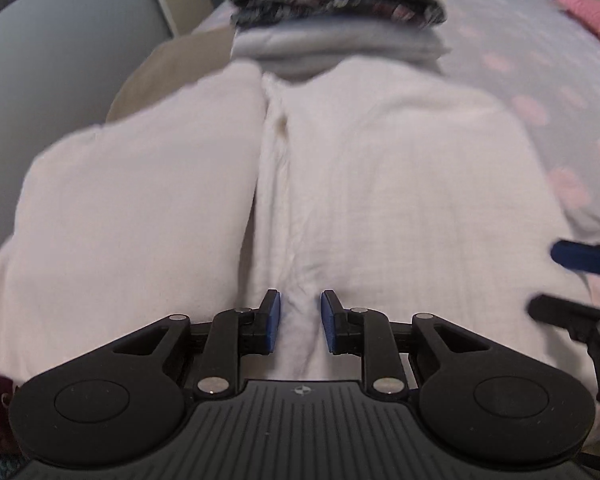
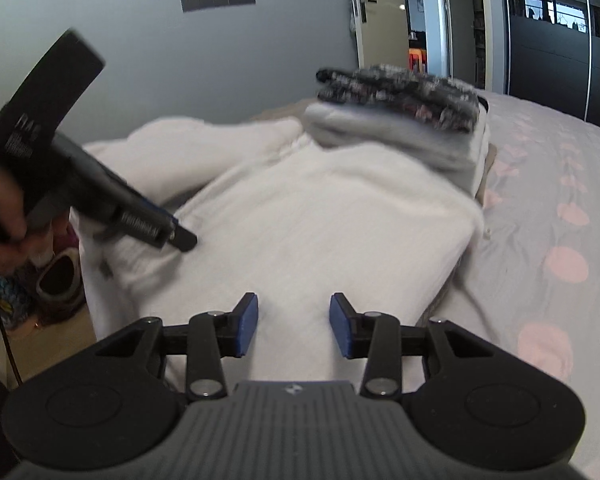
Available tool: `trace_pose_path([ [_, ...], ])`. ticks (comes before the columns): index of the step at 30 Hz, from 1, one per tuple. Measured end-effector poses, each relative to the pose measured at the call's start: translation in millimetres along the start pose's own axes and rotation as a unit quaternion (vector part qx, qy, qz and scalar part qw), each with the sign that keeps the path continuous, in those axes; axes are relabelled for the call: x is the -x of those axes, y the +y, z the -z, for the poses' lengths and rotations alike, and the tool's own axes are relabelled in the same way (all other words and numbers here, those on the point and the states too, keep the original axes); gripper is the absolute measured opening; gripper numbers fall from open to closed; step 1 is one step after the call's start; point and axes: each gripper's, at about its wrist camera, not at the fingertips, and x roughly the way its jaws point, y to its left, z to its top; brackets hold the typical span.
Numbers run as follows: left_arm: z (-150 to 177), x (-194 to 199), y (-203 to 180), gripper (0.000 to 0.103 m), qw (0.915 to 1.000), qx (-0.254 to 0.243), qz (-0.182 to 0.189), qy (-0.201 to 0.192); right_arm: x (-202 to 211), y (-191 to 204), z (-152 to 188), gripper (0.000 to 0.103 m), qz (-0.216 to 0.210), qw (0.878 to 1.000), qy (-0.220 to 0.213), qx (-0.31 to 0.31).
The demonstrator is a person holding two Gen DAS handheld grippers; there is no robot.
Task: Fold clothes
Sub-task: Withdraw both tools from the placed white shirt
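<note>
White fleece garment (image 1: 340, 184) spread on bed (image 2: 548, 208), just before folded stack (image 2: 400, 116). Likely soft, bulky, light; prone to slump. Best taken at near hem or side edges. Left gripper (image 1: 300, 316) and right gripper (image 2: 293, 324): jaws spread, holding nothing.

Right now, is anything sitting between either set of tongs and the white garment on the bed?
Nothing visible. The left tongs and right tongs are both open directly over the white garment. The stack of folded clothes sits at its far end, beyond both.
</note>
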Motion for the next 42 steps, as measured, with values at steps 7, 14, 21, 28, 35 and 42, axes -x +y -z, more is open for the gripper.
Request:
trace_pose_path([
  [7, 5, -14, -14, 0.021, 0.9983, -0.044, -0.033, 0.023, 0, 8, 12, 0.047, 0.004, 1.0, 0.015, 0.002],
  [14, 1, 14, -24, 0.021, 0.9992, -0.016, -0.034, -0.011, 29, 6, 26, 0.049, -0.037, 0.999, 0.033, -0.023],
  [21, 15, 70, -45, 0.033, 0.9906, 0.073, -0.002, -0.115, 78, -11, 26, 0.055, -0.005, 0.999, -0.009, -0.041],
  [28, 28, 122, -92, 0.051, 0.9754, 0.114, -0.003, -0.189, 131, -32, 13, 0.067, 0.044, 0.997, -0.063, -0.026],
  [35, 42, 152, -142, 0.074, 0.9686, 0.112, -0.045, -0.218, 167, -41, 10, 0.078, 0.062, 0.994, -0.085, 0.001],
  [42, 57, 148, -163, 0.074, 0.9654, 0.123, -0.1, -0.207, 180, -43, 16, 0.085, 0.077, 0.994, -0.071, 0.03],
])
